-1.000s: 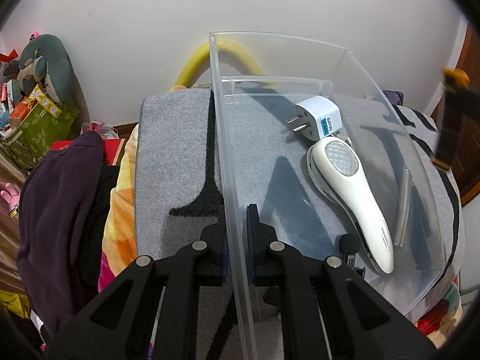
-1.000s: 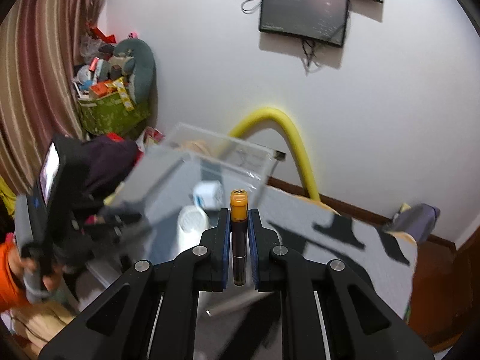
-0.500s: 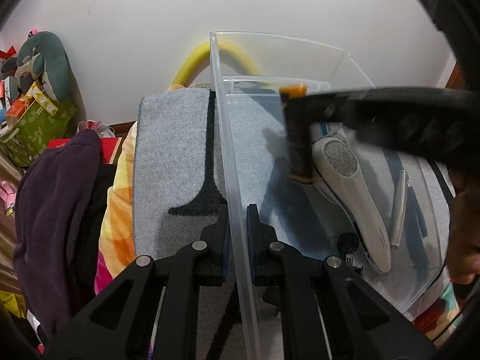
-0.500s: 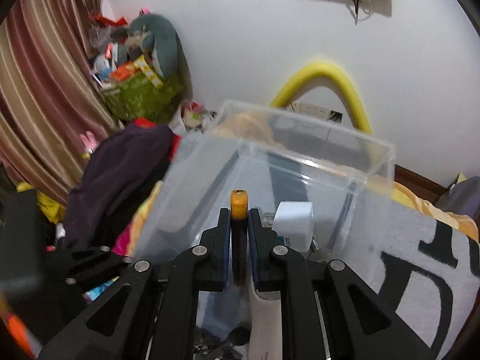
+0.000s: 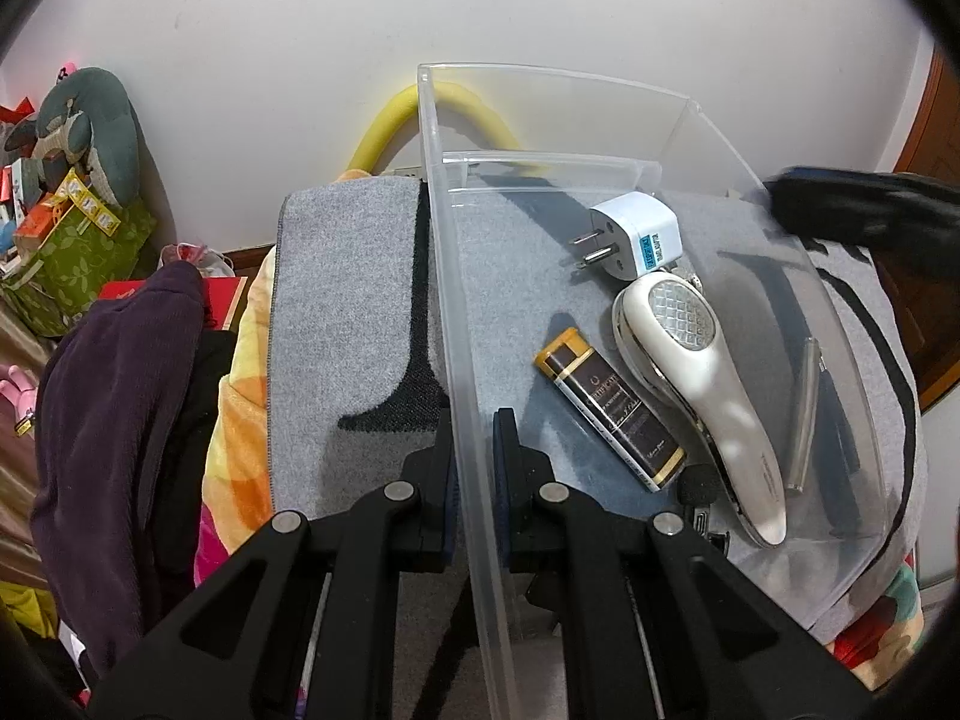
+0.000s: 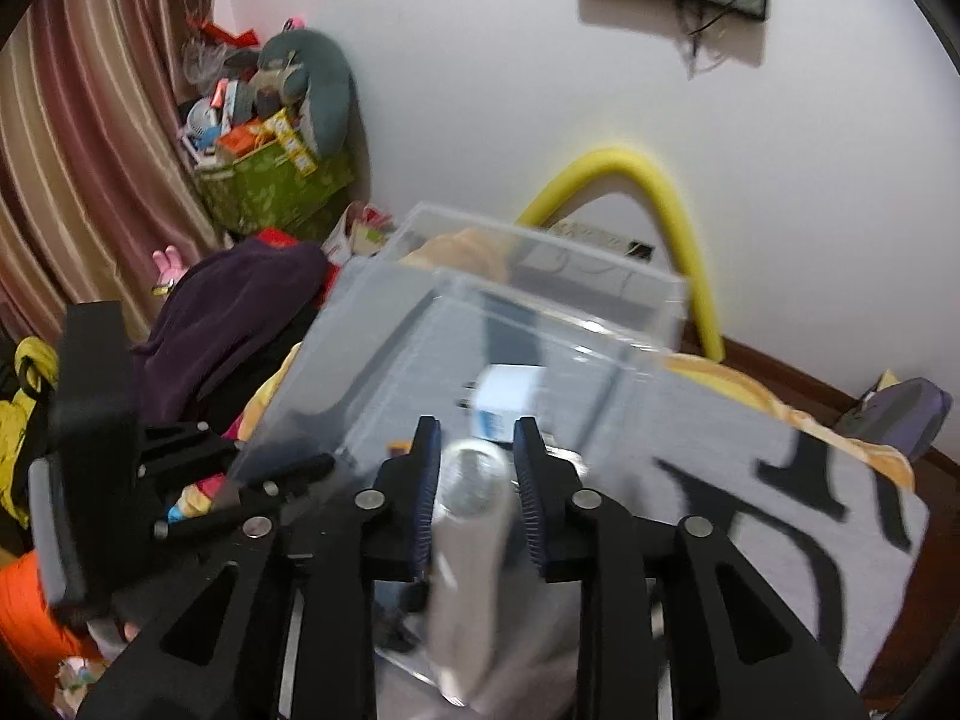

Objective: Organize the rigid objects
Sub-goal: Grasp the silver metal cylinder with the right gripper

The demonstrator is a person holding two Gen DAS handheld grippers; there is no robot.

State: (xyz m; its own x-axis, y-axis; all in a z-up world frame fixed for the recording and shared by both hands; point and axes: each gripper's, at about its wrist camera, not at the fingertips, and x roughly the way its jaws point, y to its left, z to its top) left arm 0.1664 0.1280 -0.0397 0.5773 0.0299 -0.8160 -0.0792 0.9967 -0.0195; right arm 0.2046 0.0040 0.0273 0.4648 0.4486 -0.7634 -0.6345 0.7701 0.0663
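A clear plastic bin (image 5: 690, 114) sits on a grey blanket. My left gripper (image 5: 473, 438) is shut on the bin's left wall. Inside lie a brown tube with an orange cap (image 5: 612, 399), a white plug adapter (image 5: 636, 234), a white handheld device (image 5: 696, 384) and a thin metal stick (image 5: 804, 414). My right gripper (image 6: 477, 468) is open and empty above the bin (image 6: 540, 312), over the white device (image 6: 474, 540). The adapter shows past its fingers (image 6: 504, 402). The right gripper's dark body shows at the right edge of the left wrist view (image 5: 864, 216).
The grey blanket (image 5: 348, 300) with black markings covers a bed. Dark purple clothing (image 5: 114, 396) is heaped on the left. A green box of toys (image 5: 72, 240) stands by the wall. A yellow foam tube (image 6: 666, 210) arches behind the bin.
My right gripper opened and let go of the brown tube, which now lies in the bin beside the white device. The right gripper drew back to the right. The left gripper held still.
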